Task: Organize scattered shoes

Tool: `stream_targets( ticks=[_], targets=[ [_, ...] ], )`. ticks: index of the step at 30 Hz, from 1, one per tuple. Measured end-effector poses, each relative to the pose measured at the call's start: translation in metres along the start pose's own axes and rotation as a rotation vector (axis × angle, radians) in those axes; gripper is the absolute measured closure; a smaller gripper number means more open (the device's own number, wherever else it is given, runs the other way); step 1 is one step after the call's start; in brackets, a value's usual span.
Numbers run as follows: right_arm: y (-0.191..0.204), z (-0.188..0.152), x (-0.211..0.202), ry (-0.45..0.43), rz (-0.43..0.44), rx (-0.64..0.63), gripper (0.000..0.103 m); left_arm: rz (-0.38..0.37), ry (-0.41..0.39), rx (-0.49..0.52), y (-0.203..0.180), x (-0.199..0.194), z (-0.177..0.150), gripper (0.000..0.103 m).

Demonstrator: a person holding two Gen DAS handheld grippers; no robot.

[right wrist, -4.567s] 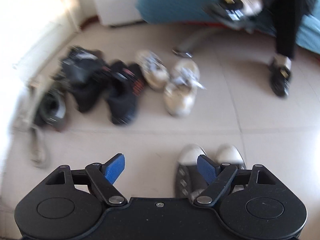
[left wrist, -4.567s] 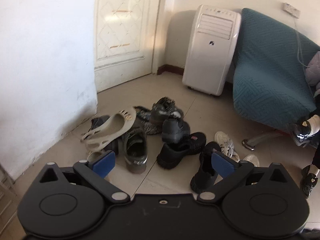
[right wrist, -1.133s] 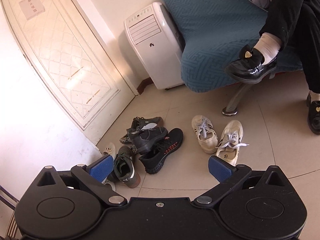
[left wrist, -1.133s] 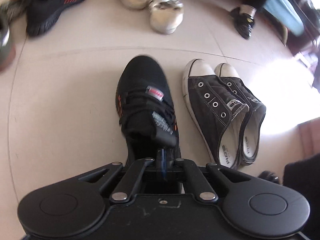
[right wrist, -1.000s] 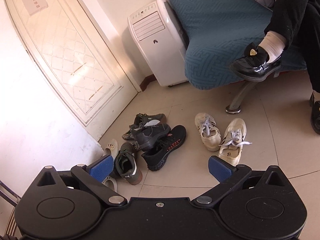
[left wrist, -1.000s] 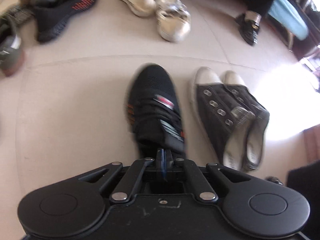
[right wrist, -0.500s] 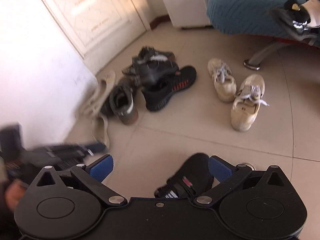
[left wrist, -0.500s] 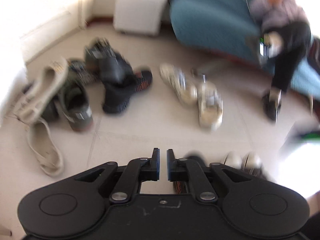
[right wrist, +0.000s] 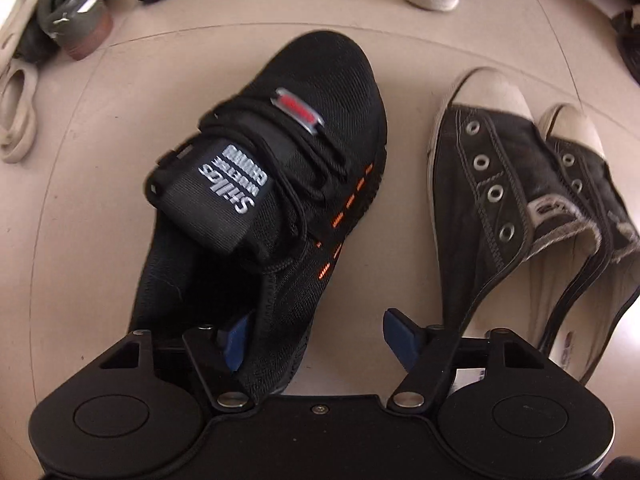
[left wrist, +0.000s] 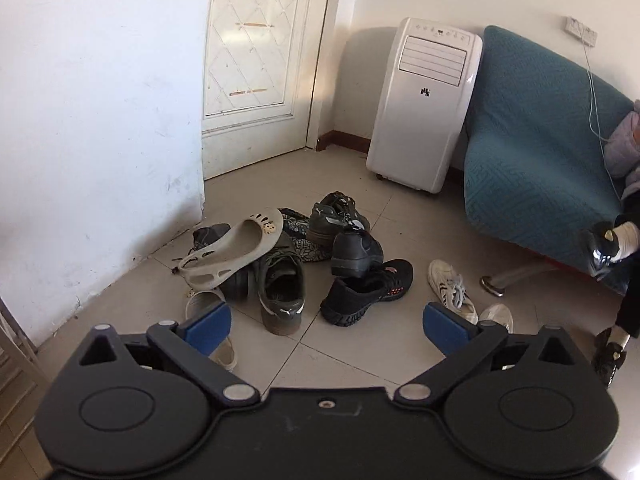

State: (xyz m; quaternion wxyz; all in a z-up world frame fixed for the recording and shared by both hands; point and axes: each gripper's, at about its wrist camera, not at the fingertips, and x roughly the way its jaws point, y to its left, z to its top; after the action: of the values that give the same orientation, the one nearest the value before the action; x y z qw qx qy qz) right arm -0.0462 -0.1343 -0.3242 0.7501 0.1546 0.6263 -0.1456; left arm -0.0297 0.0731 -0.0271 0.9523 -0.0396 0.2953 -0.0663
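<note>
Right gripper (right wrist: 316, 330) closing over black sneaker (right wrist: 280, 184) on the floor beside the canvas pair (right wrist: 520, 208), one finger inside the soft collar, not yet pinching; left gripper (left wrist: 326, 326) just opened wide, empty, facing the pile (left wrist: 296, 256).

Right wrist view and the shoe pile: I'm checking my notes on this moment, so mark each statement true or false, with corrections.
1. The black knit sneaker with orange dashes lies beside the dark canvas slip-ons. True.
2. The right tool grips a white sneaker. False: one finger is inside the black sneaker's opening.
3. The left tool is shut. False: open, empty.
4. A beige perforated clog rests atop the pile. True.
</note>
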Motion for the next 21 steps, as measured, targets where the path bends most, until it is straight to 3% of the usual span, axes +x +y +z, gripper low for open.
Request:
stream_targets(
  ticks=[1, 2, 7, 11, 16, 21],
  targets=[
    [0.003, -0.001, 0.004, -0.018, -0.011, -0.01, 0.051, 0.006, -0.015, 0.005, 0.001, 0.0, 0.0, 0.0],
    [0.005, 0.0, 0.007, -0.035, -0.004, -0.019, 0.068, 0.007, -0.024, 0.006, 0.003, 0.0, 0.0, 0.0],
    [-0.007, 0.003, 0.002, -0.024, 0.029, 0.039, 0.094, -0.027, -0.03, -0.005, 0.002, -0.003, -0.001, 0.0],
    [-0.023, -0.006, -0.004, -0.013, -0.012, 0.019, 0.098, -0.049, -0.05, 0.003, -0.006, -0.004, 0.001, 0.0],
    [-0.056, -0.025, -0.007, 0.019, -0.04, 0.081, 0.098, -0.096, -0.063, 0.027, -0.018, -0.006, 0.002, 0.0],
    [-0.059, -0.034, -0.005, 0.014, -0.011, 0.113, 0.098, -0.12, -0.083, 0.024, -0.021, -0.007, 0.003, 0.0]
  ],
)
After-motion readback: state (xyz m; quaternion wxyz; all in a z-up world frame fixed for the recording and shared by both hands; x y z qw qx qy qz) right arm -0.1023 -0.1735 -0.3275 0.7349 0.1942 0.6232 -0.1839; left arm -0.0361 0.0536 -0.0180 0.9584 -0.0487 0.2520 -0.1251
